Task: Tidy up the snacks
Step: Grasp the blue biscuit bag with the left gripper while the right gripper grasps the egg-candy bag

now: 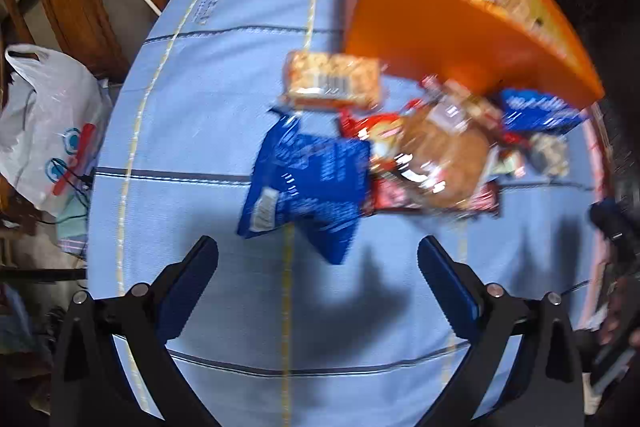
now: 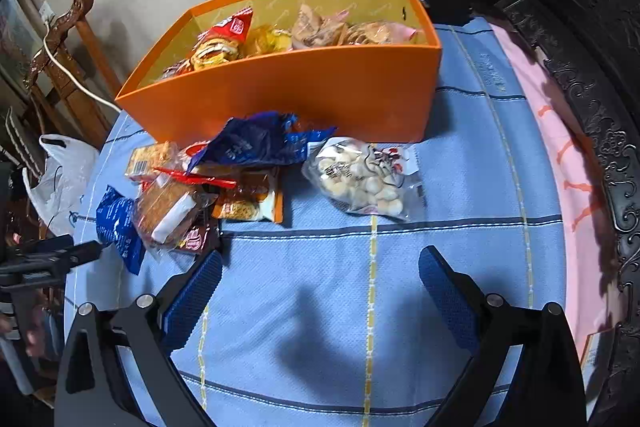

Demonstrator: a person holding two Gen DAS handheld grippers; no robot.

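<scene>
**Snack pile beside the orange box, both grippers spread and empty**

Your landmark is the orange box [image 2: 288, 95], standing on the blue checked tablecloth [image 2: 340, 307]. Its yellow-lined inside already holds several packets, among them a red one [image 2: 232, 27] leaning at the box's left end; the others are crowded together and hard to tell apart. In the left wrist view the box is cut off at the top edge and blurred.

Just in front of the box lies a heap of loose snacks. A crumpled blue bag [image 2: 256, 143] sits closest to the box wall, partly covering the packets under it. To its right, apart from the heap, lies a clear bag of pale round pieces [image 2: 362, 181]. Another blue packet [image 1: 308, 191] marks the heap's near left edge; its print is too smeared to read.

Your left gripper [image 1: 318, 263] hovers short of that packet, fingers spread, holding nothing. Your right gripper [image 2: 320, 273] is likewise released over bare cloth.
</scene>
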